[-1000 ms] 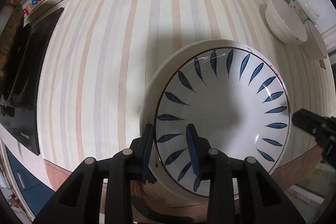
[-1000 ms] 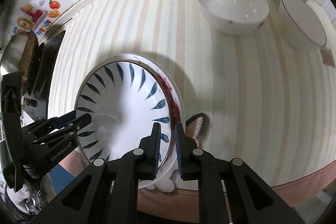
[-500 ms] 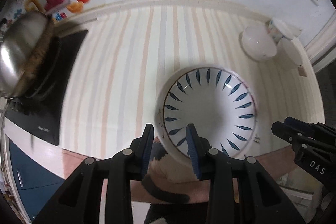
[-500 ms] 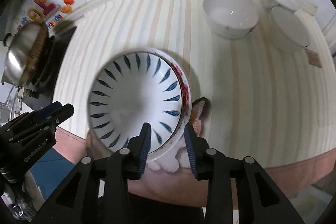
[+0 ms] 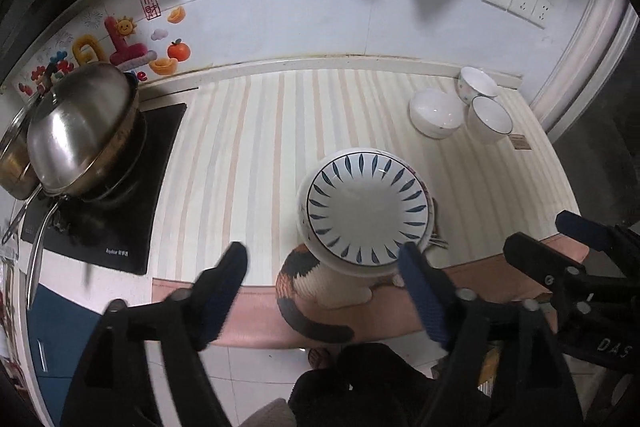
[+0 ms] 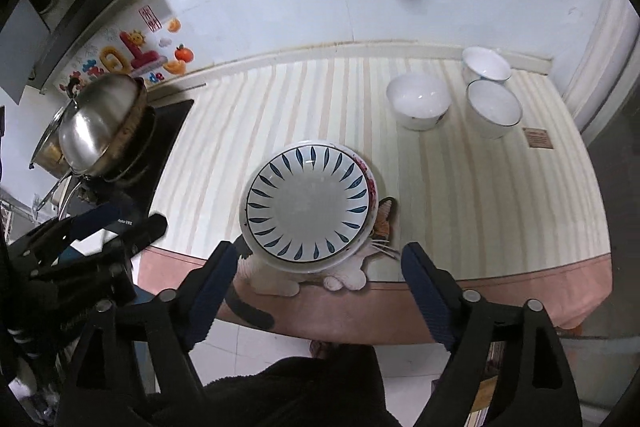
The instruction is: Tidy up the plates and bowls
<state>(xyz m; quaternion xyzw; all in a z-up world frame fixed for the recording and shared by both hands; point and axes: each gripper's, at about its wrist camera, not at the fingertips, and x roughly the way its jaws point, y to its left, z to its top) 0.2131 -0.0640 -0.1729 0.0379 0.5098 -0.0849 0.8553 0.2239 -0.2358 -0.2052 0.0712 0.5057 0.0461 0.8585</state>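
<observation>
A white plate with blue leaf marks [image 5: 366,207] [image 6: 307,203] lies on top of another plate near the front edge of the striped counter, over a cat-shaped mat [image 5: 320,287]. Three white bowls [image 5: 435,113] [image 6: 419,100] stand at the back right. My left gripper [image 5: 324,287] is open and empty, pulled back above the counter's front edge. My right gripper [image 6: 320,283] is open and empty too, back from the plates. Each gripper shows in the other's view.
A steel pot with a lid [image 5: 82,131] sits on a black cooktop [image 5: 120,211] at the left. The wall with sockets [image 5: 516,1] runs behind the counter. The floor [image 6: 280,347] shows below the counter's front edge.
Both grippers have let go of the blue-leaf plate, opened wide and pulled back and up from the counter. The plate stays on the stack.
</observation>
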